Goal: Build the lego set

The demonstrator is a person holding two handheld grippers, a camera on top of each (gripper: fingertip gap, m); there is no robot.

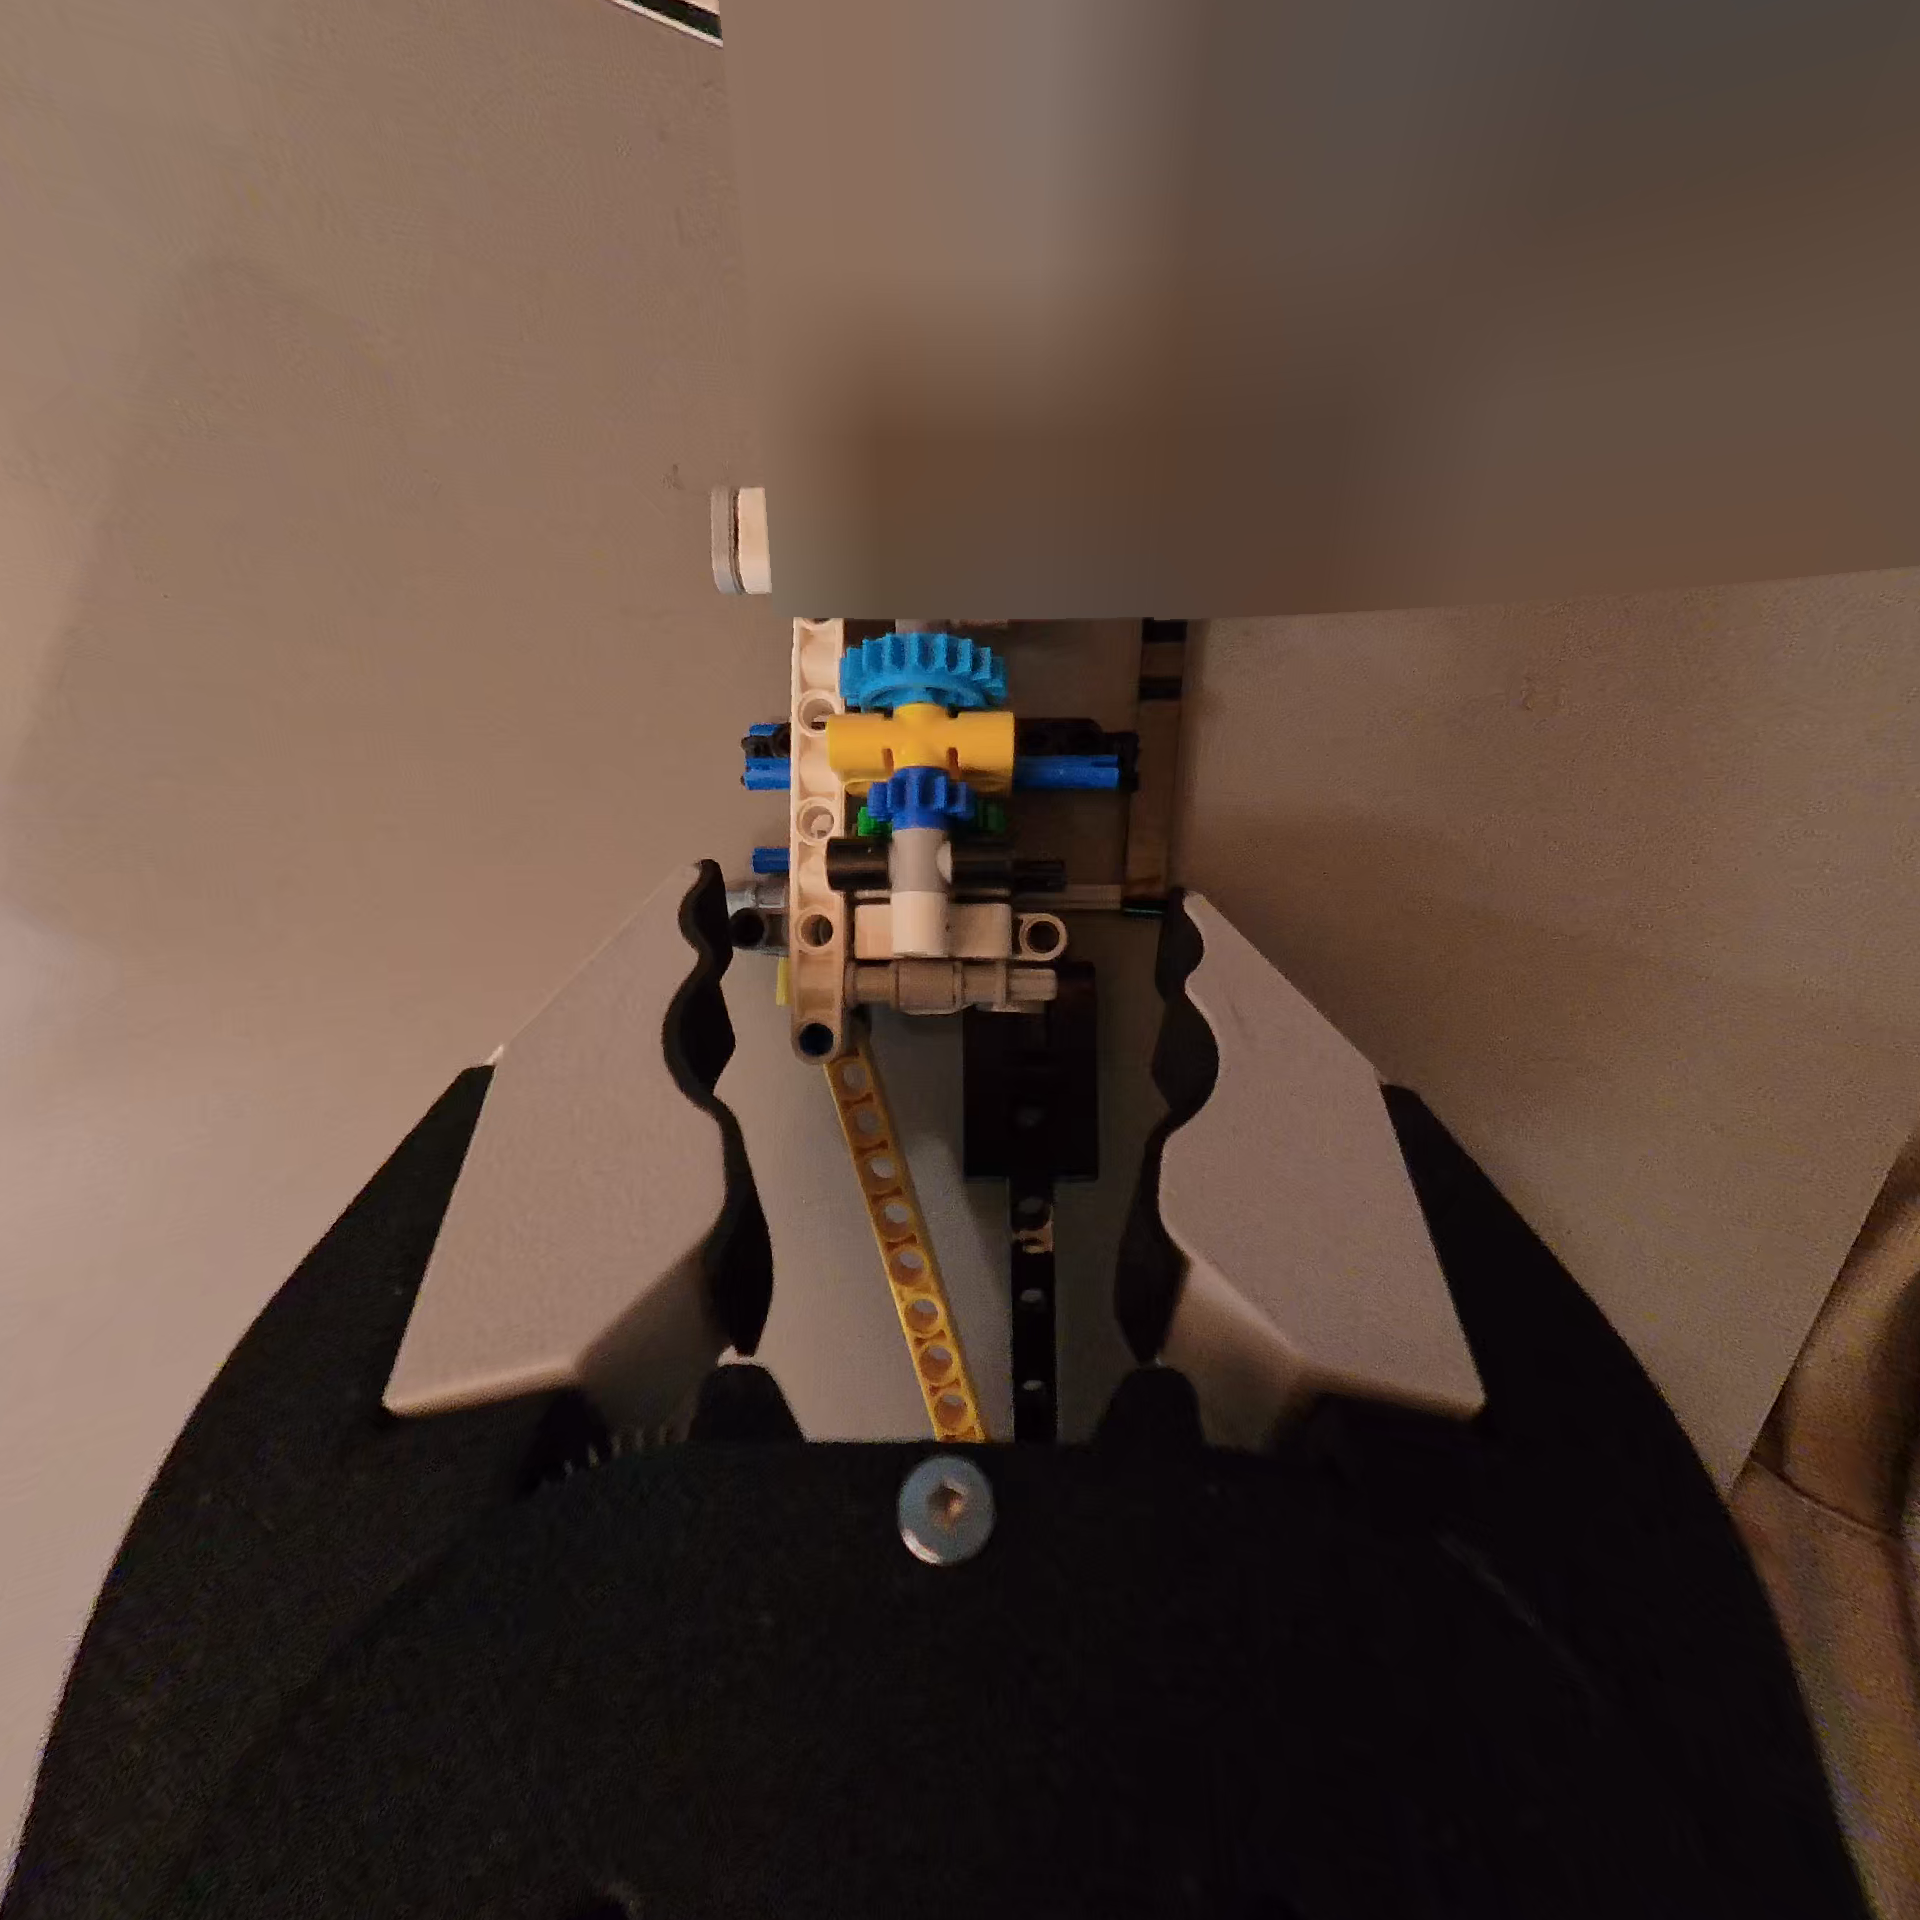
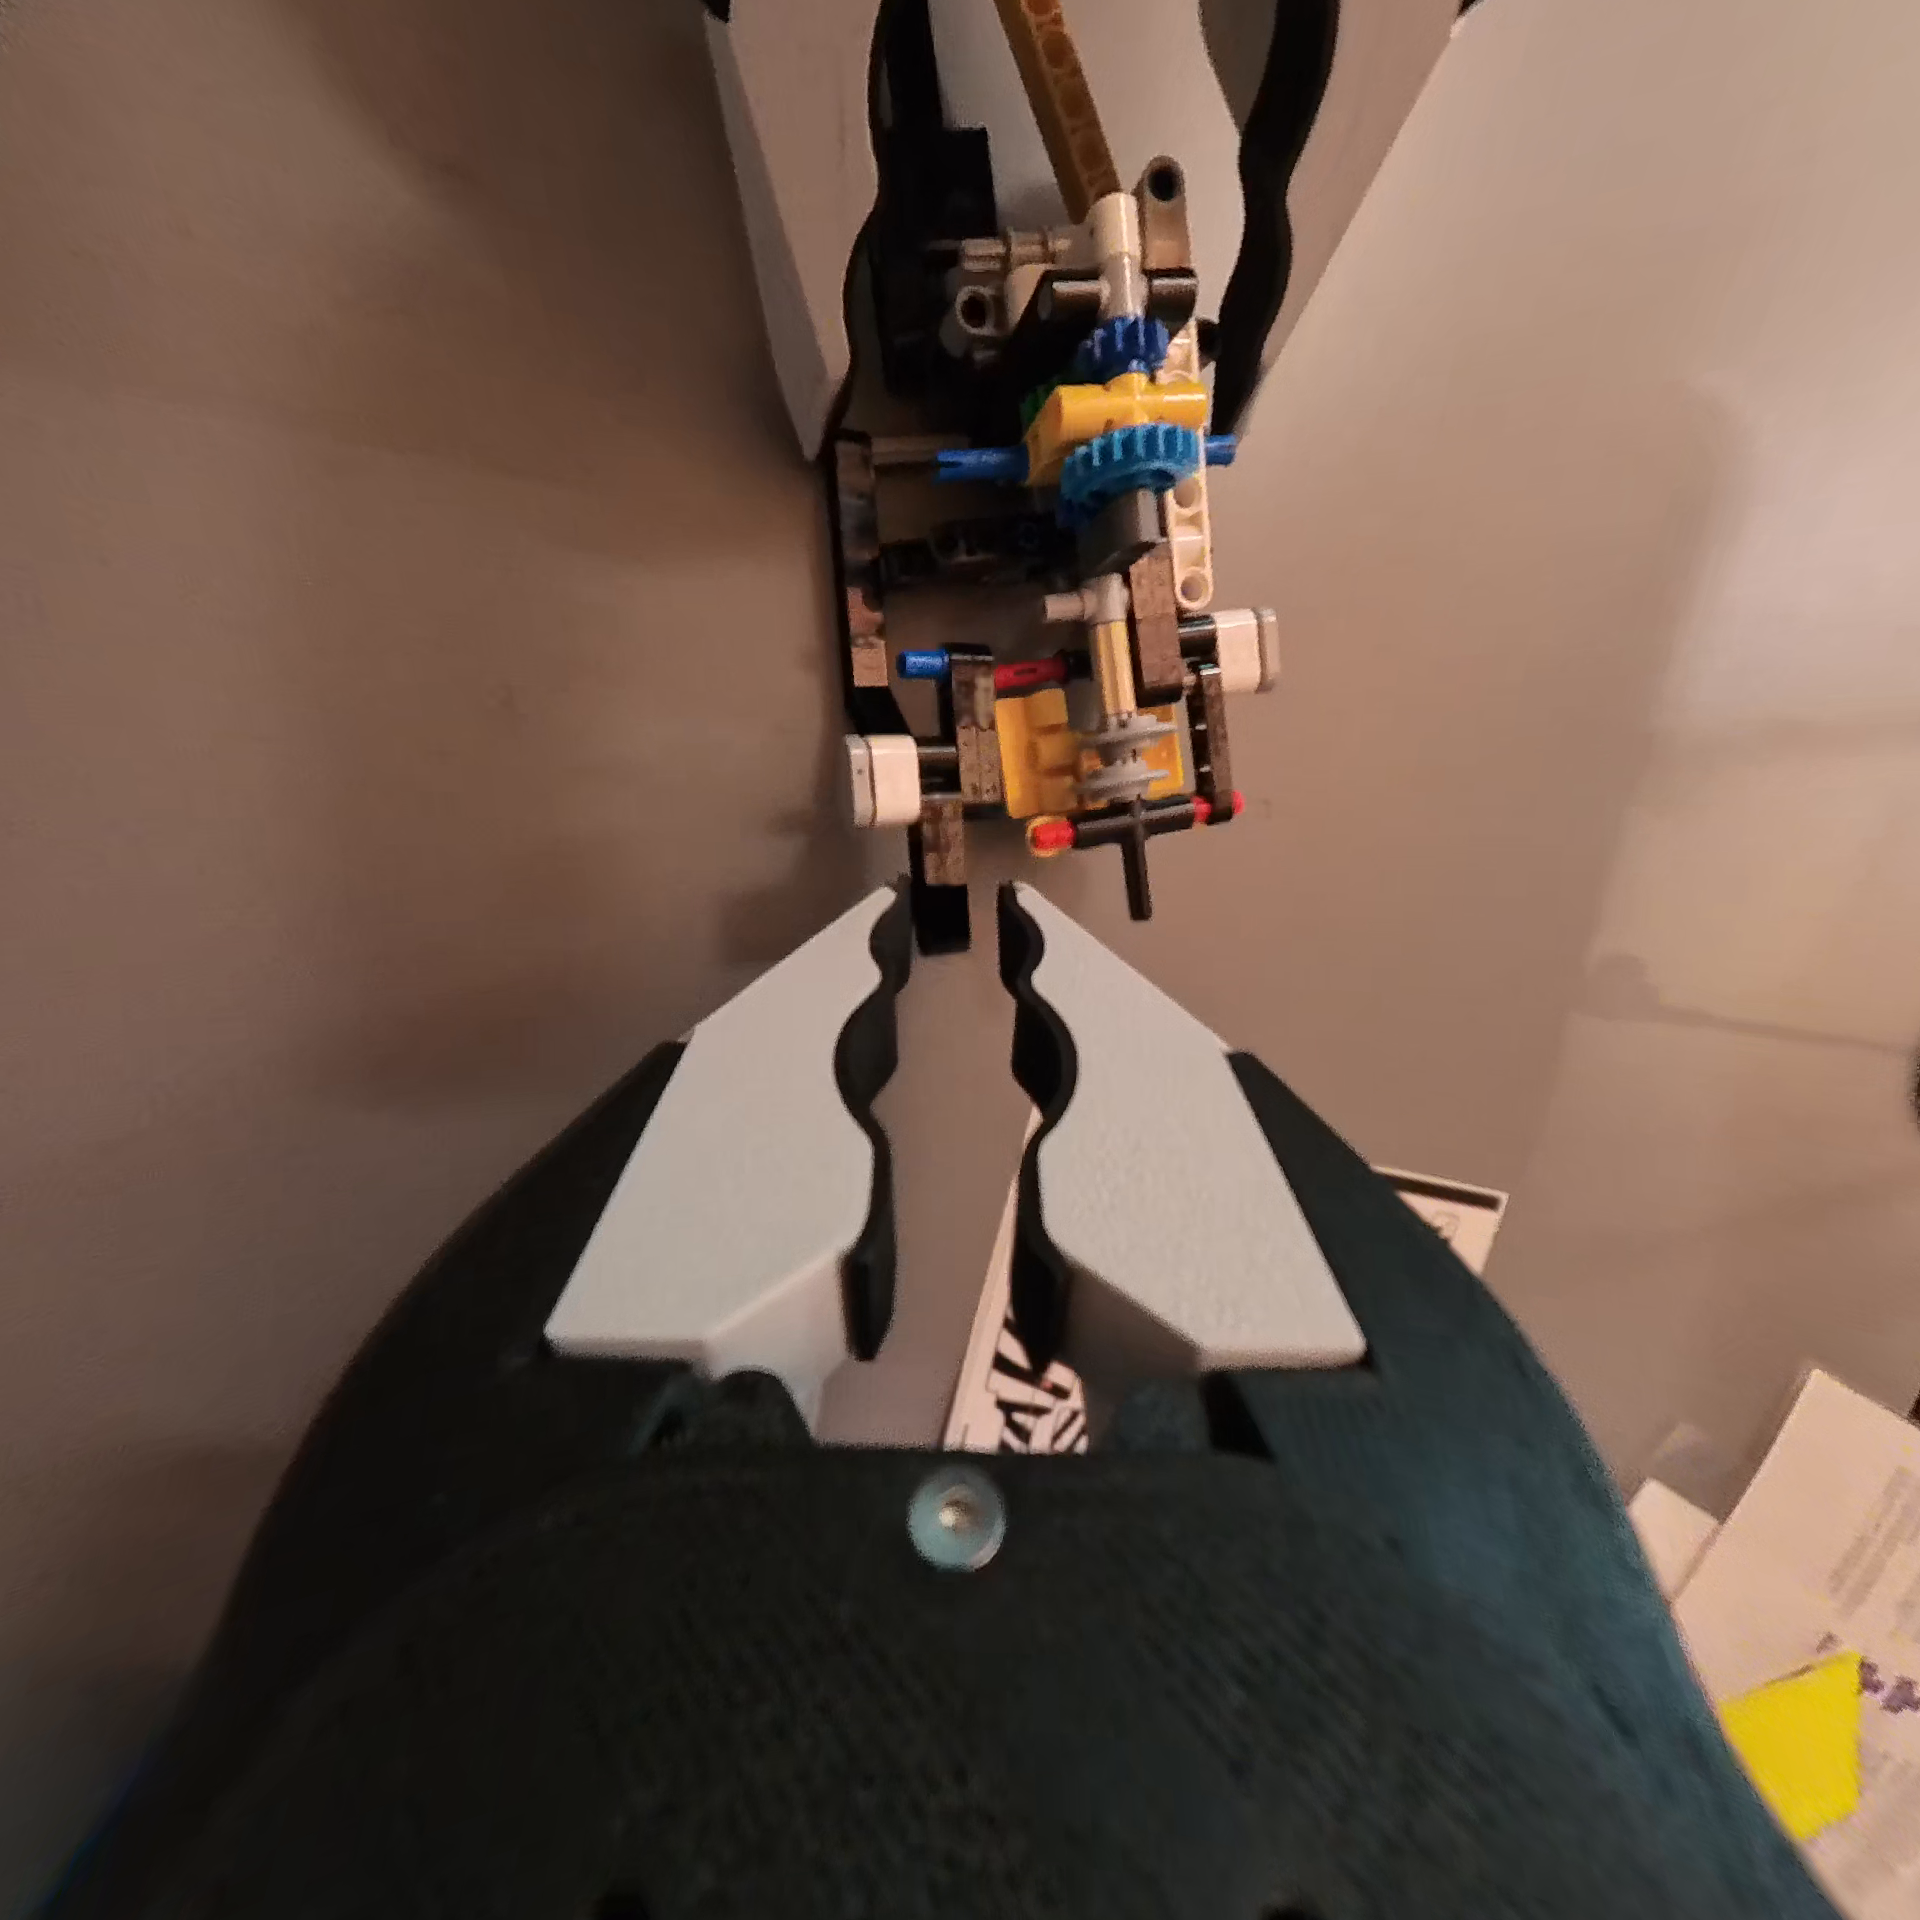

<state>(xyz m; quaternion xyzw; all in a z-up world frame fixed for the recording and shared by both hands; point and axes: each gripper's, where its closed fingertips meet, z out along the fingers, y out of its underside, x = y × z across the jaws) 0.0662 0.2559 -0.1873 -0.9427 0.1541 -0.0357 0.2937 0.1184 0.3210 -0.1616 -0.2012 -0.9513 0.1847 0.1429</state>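
Observation:
The lego assembly point(image 1: 914, 831) is a cluster of white, yellow and black beams with a light blue gear point(image 1: 920, 670), a dark blue gear and a yellow connector. My left gripper point(image 1: 945, 894) holds it across its width, with a long yellow beam point(image 1: 904, 1247) and a black beam running back between the fingers. In the right wrist view the assembly point(image 2: 1049, 623) hangs in front of me with the left gripper's fingers point(image 2: 769, 208) around its far end. My right gripper point(image 2: 951, 894) is narrowly open. Its tips stand on either side of a black beam end point(image 2: 940, 914) at the assembly's near edge, with a gap on the right.
Printed paper sheets point(image 2: 1818, 1538) and a bright yellow piece point(image 2: 1797, 1756) lie at the lower right. Another printed sheet point(image 2: 1023, 1382) shows under my right gripper. A plain beige surface fills the background. A blurred patch covers the upper right of the left wrist view. Some 10 cm of space lies between my two pairs of fingers.

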